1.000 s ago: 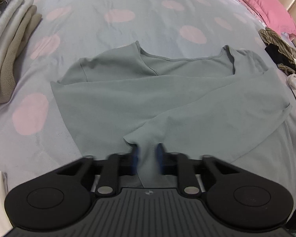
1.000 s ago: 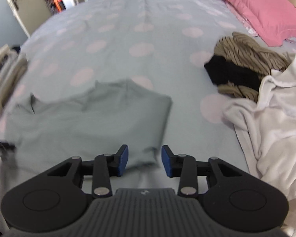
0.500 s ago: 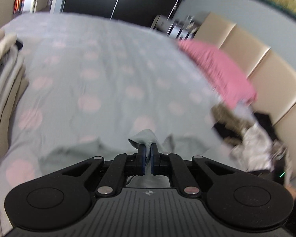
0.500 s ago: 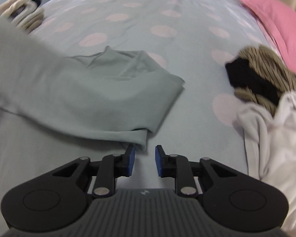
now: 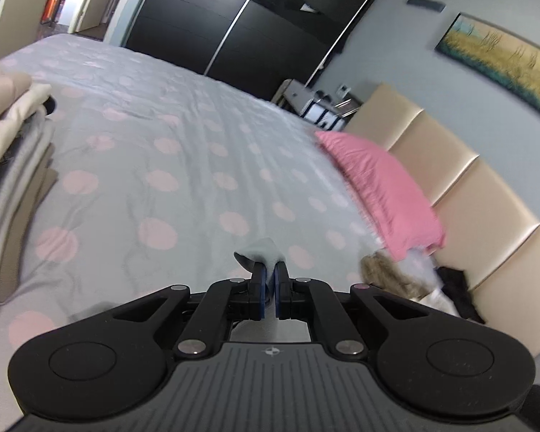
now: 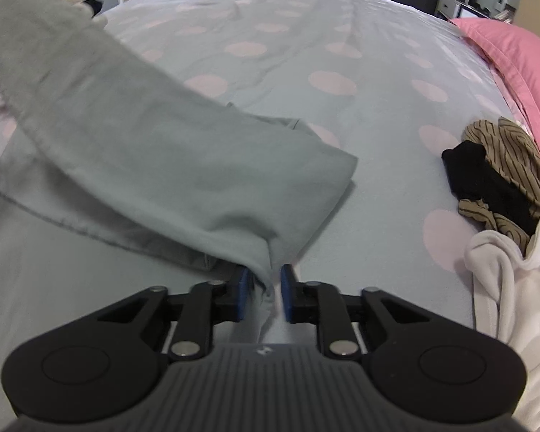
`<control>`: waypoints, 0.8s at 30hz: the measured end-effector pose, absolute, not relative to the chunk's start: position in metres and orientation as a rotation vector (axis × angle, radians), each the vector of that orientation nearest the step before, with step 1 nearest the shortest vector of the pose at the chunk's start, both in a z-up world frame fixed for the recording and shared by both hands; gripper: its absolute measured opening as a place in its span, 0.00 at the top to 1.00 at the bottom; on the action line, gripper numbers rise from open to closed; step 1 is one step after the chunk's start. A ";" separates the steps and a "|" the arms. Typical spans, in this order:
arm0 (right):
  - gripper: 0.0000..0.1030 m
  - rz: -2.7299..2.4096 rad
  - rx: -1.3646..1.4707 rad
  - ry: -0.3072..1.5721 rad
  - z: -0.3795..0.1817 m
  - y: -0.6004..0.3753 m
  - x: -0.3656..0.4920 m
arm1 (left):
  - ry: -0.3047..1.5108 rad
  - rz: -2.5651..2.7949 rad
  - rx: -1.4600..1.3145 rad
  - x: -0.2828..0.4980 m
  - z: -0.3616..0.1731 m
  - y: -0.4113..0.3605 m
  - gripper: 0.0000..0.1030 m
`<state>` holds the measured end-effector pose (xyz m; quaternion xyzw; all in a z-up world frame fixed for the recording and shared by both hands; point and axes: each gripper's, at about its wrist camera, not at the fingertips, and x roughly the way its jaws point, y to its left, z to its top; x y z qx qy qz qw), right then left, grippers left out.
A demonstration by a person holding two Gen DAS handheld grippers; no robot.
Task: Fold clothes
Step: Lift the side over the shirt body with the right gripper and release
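Note:
A grey-green long-sleeved top (image 6: pixel 169 165) lies partly on the bed, its left part lifted high toward the upper left of the right wrist view. My left gripper (image 5: pixel 269 293) is shut on a bunched edge of the top (image 5: pixel 266 252) and holds it well above the bed. My right gripper (image 6: pixel 264 297) has its blue pads a small gap apart, with a corner of the top hanging between them; the pads do not visibly press the cloth.
The bed (image 5: pixel 183 165) has a grey cover with pink dots. A stack of folded clothes (image 5: pixel 10 165) sits at the left. A pink pillow (image 5: pixel 381 183) lies by the padded headboard. A pile of unfolded clothes (image 6: pixel 504 194), striped, black and white, lies at the right.
My left gripper closed on the top's hem and lifted it high, tilting up toward the room. My right gripper moved up to the top's near corner and its pads narrowed around it.

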<state>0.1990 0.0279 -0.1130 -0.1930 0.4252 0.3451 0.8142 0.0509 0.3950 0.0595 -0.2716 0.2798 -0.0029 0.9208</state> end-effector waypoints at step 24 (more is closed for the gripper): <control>0.91 0.816 -0.364 0.883 -0.099 0.048 0.142 | 0.487 -0.093 -0.509 0.055 0.092 0.371 0.98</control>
